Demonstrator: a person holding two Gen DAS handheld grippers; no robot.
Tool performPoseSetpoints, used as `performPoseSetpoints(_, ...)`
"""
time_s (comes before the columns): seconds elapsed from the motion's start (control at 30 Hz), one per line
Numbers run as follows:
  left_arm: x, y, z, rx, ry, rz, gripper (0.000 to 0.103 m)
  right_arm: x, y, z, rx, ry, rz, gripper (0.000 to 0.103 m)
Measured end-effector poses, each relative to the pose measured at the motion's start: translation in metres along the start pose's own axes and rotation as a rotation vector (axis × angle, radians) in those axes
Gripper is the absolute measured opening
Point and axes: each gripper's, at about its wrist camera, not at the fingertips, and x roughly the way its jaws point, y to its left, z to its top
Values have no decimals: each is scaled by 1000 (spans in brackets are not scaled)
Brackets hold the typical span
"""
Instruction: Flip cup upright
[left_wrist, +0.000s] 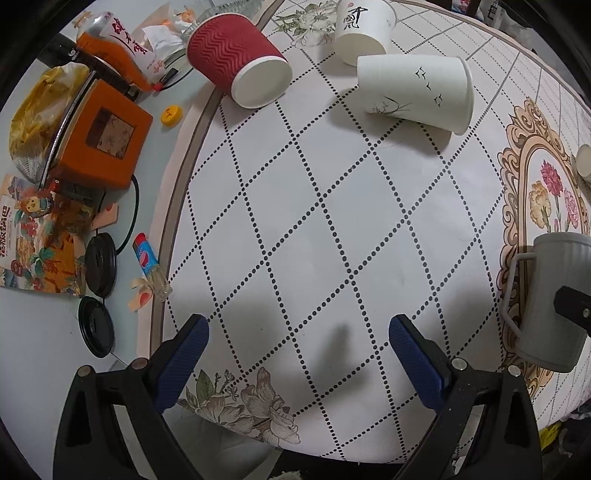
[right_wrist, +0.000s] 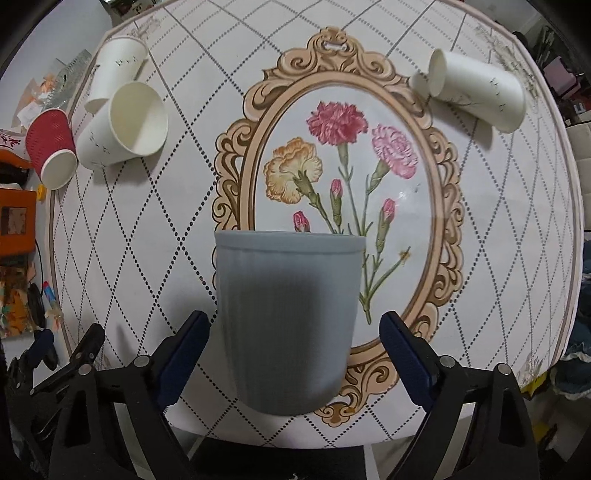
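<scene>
A grey ribbed cup (right_wrist: 288, 317) stands upright on the patterned table mat, between the open blue-padded fingers of my right gripper (right_wrist: 293, 332), which do not touch it. The cup also shows in the left wrist view (left_wrist: 550, 299) at the right edge, with a wire handle. My left gripper (left_wrist: 299, 336) is open and empty above the dotted mat. A red ribbed paper cup (left_wrist: 236, 59) and a white paper cup with birds (left_wrist: 417, 92) lie on their sides ahead of it. Another white cup with black writing (left_wrist: 364, 27) is behind them.
A further white paper cup (right_wrist: 476, 88) lies on its side at the far right. Left of the mat are an orange box (left_wrist: 103, 136), black lids (left_wrist: 99, 264), a lighter (left_wrist: 149, 264), a yellow cap (left_wrist: 171, 115) and packets. The table's front edge is close.
</scene>
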Motion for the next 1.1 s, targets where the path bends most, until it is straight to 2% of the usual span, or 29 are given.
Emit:
performPoseSetpoints(0.1,2,-5,2,9,9,-8,100,10,1,3,0,25,22,83)
performPoseSetpoints(0.23,3,-11,2,22,18,-22,100,15,6,7,-14,22,19,83)
performPoseSetpoints(0.43,6,-18,7,24,50,-49,100,15,-2,6,13,-6,93,83)
performPoseSetpoints(0.6,9,-23,16,22,74,-69,103,-9,-10,7,24,-114,128,83)
performPoseSetpoints(0.7,10,-25,24,9,75,-87,103,-25,-12,14,26,-212,125,83)
performPoseSetpoints(0.87,15,-27,40,-20,81,-100,103,-43,-13,30,26,-407,81,83)
performPoseSetpoints(1.1,27,-31,60,-30,52,-64,103,-30,-6,39,9,-643,-30,83)
